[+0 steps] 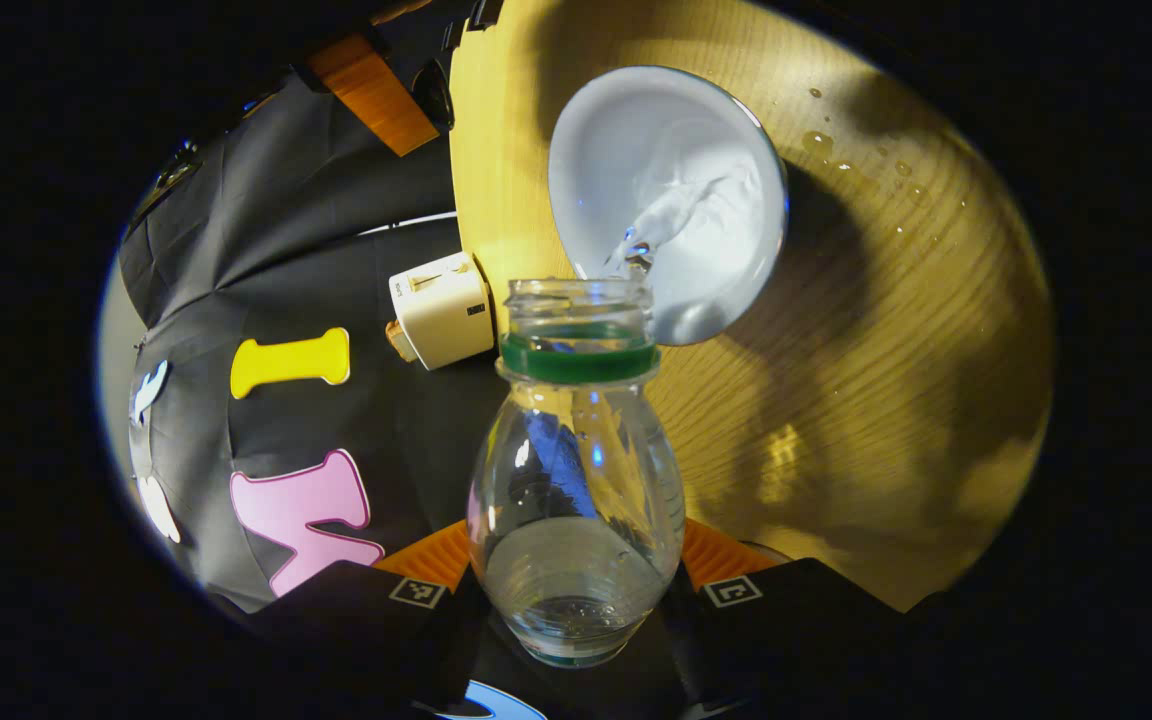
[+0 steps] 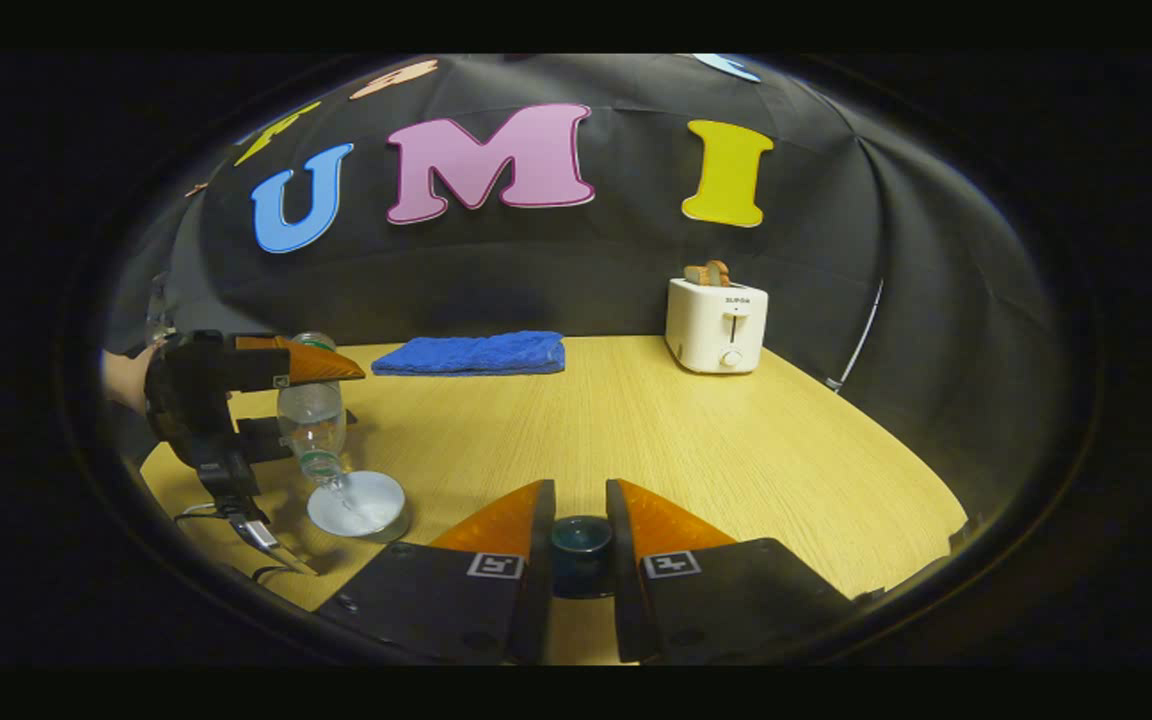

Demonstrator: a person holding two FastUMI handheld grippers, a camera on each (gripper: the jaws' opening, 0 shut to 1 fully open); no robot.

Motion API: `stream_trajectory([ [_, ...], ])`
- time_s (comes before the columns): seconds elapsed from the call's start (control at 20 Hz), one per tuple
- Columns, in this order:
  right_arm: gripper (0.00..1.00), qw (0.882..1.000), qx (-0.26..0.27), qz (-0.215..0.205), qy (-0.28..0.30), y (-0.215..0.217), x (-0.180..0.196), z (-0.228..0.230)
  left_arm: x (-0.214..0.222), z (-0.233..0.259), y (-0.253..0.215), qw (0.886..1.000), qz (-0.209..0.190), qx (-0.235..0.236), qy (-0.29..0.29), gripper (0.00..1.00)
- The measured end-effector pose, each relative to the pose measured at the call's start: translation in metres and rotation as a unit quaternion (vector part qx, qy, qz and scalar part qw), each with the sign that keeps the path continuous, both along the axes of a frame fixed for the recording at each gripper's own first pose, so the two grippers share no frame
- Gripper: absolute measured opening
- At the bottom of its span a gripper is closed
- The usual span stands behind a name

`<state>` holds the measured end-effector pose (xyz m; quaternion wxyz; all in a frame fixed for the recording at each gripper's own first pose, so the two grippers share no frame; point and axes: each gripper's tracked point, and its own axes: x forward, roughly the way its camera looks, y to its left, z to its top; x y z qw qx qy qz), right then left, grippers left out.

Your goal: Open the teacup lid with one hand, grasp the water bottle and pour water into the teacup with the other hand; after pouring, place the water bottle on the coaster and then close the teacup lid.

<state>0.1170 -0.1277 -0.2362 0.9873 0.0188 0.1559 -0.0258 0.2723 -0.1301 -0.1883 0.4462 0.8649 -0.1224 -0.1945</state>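
The worktop (image 2: 696, 440) spreads out ahead of my right tongs (image 2: 581, 500), with the toaster (image 2: 716, 325) and a blue towel (image 2: 471, 353) at its far edge. My left tongs (image 1: 576, 590) are clamped on the water bottle (image 1: 576, 490), tipped so its open mouth hangs over the teacup (image 1: 671, 200) just ahead, and water is streaming in: the pour is under way. My right tongs grip the dark teacup lid (image 2: 581, 540) between their fingers, so opening is done. Left, I judge: finish pouring, set the bottle on its coaster, replace the lid.
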Motion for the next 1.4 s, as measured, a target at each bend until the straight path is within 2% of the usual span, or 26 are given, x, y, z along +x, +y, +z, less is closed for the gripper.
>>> stream_trajectory([
  [0.6, 0.29, 1.0, 0.002, 0.003, 0.0, 0.001, -0.004, 0.002, -0.003, 0.015, -0.028, 0.997, -0.055, 0.06, -0.014, 0.78],
  [0.75, 0.29, 1.0, 0.003, 0.004, 0.0, 0.003, -0.005, 0.005, -0.004, 0.024, -0.026, 0.996, -0.056, 0.063, -0.02, 0.78],
  [0.8, 0.23, 1.0, 0.003, 0.004, -0.001, 0.003, -0.004, 0.006, -0.004, 0.026, -0.026, 0.996, -0.055, 0.065, -0.023, 0.78],
  [0.85, 0.29, 1.0, 0.002, 0.004, -0.002, 0.003, -0.004, 0.007, -0.005, 0.028, -0.026, 0.996, -0.055, 0.067, -0.025, 0.78],
  [1.0, 0.28, 1.0, 0.004, 0.002, -0.003, 0.002, -0.005, 0.009, -0.011, 0.036, -0.027, 0.995, -0.059, 0.074, -0.031, 0.78],
  [1.05, 0.23, 1.0, 0.005, 0.001, -0.003, 0.002, -0.005, 0.01, -0.012, 0.039, -0.028, 0.995, -0.06, 0.075, -0.032, 0.78],
  [1.1, 0.28, 1.0, 0.006, 0.0, -0.003, 0.002, -0.006, 0.01, -0.012, 0.041, -0.029, 0.995, -0.06, 0.077, -0.033, 0.78],
  [1.4, 0.28, 1.0, 0.009, 0.001, -0.005, 0.007, -0.008, 0.012, -0.011, 0.051, -0.033, 0.992, -0.069, 0.096, -0.04, 0.78],
])
